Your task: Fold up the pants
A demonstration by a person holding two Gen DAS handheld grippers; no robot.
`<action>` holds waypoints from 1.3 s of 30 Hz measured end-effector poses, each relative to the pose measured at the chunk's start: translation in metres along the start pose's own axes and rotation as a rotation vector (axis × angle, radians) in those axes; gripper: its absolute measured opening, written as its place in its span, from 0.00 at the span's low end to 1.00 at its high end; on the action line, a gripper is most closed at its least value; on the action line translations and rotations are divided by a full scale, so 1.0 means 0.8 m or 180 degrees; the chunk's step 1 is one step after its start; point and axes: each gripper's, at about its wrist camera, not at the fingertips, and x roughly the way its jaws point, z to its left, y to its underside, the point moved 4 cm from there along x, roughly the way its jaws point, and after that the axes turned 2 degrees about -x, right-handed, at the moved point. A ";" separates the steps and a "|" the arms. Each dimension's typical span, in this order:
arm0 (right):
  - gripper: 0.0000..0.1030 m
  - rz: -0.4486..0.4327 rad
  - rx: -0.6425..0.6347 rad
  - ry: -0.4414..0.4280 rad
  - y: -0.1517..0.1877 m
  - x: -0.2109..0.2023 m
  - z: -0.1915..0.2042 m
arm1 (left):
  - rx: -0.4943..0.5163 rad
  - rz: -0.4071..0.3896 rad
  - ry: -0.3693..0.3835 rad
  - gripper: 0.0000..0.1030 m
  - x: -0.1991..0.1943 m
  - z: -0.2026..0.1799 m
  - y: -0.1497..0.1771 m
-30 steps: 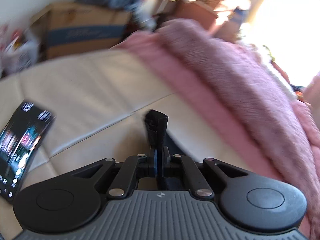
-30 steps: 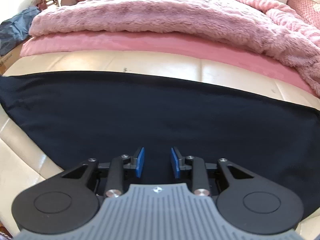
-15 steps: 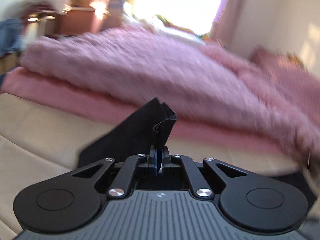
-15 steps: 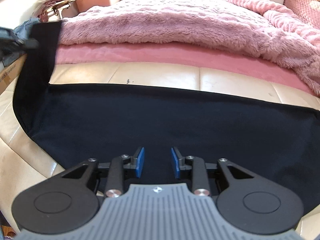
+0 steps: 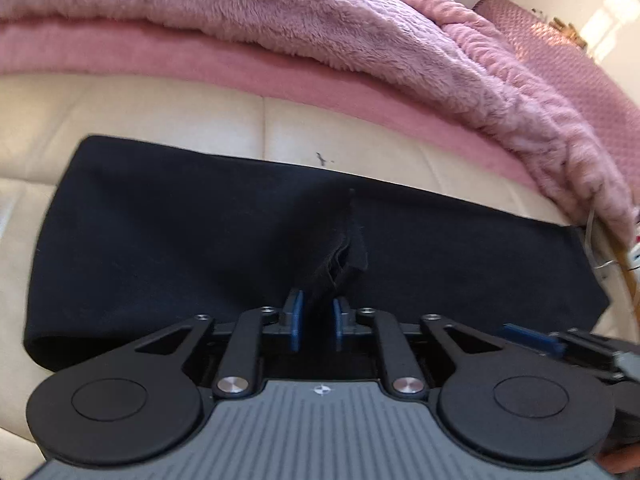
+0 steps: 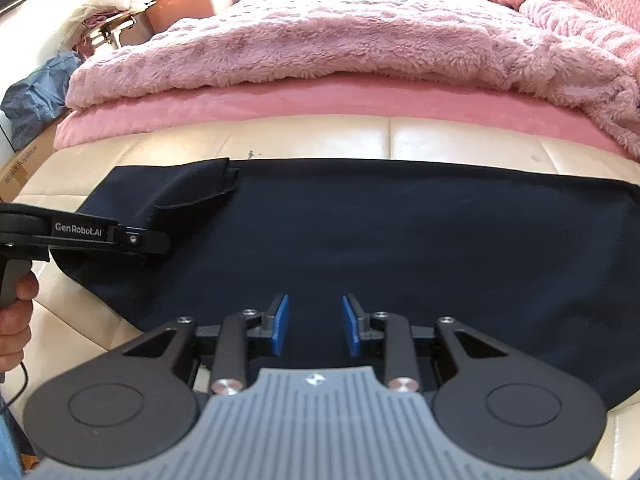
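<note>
Roughly midway, by my estimate. The black pants (image 6: 400,240) lie flat as a long band across the cream cushion (image 6: 460,136), in front of the pink fluffy blanket (image 6: 340,40). One end has been laid over onto the band, and its bunched hem (image 5: 344,252) stands up a little in a loose ridge. Still to do, I judge: flatten that end, square the edges, then fold again into a compact stack.

Left gripper (image 5: 316,316): jaws opening, blue pads apart. The hem cloth sits between them but no longer looks pinched, so it is being released. A hand (image 6: 14,316) grips its handle.

Right gripper (image 6: 314,326): jaws partly open, holding nothing, poised over the near edge of the pants. Contact with the cloth cannot be told.
</note>
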 end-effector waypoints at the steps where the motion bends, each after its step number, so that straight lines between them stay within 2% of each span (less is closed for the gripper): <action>1: 0.24 0.0002 0.0004 -0.0022 0.000 0.000 0.002 | -0.0037 0.0037 0.0097 0.24 -0.007 0.004 0.003; 4: 0.24 0.0003 0.0022 -0.0106 -0.003 0.002 0.007 | -0.0062 0.0093 0.0342 0.32 -0.009 0.000 -0.001; 7: 0.25 -0.0006 0.0088 -0.0235 -0.010 0.003 0.013 | -0.0075 0.0023 0.0434 0.33 -0.022 0.002 -0.008; 9: 0.25 -0.0028 0.0134 -0.0316 -0.017 0.003 0.019 | -0.0139 -0.0114 0.0356 0.33 -0.033 0.011 -0.017; 14: 0.25 -0.0052 0.0163 -0.0542 -0.038 0.016 0.042 | -0.0122 -0.0390 -0.0224 0.33 -0.047 0.051 -0.037; 20: 0.23 -0.0066 0.0058 -0.0676 -0.066 0.049 0.076 | -0.0216 -0.0479 -0.0500 0.33 -0.050 0.092 -0.046; 24: 0.23 -0.0112 0.0010 -0.0684 -0.093 0.078 0.086 | -0.0316 -0.0468 -0.0508 0.30 -0.047 0.112 -0.047; 30: 0.21 -0.0132 0.0031 -0.0617 -0.123 0.119 0.082 | -0.0305 -0.0402 -0.0497 0.29 -0.035 0.122 -0.045; 37: 0.22 -0.0139 0.0054 -0.0702 -0.135 0.147 0.076 | -0.0410 -0.0398 -0.0433 0.29 -0.033 0.133 -0.043; 39: 0.17 -0.0109 0.0038 -0.0741 -0.136 0.153 0.077 | -0.0424 -0.0396 -0.0428 0.29 -0.033 0.134 -0.043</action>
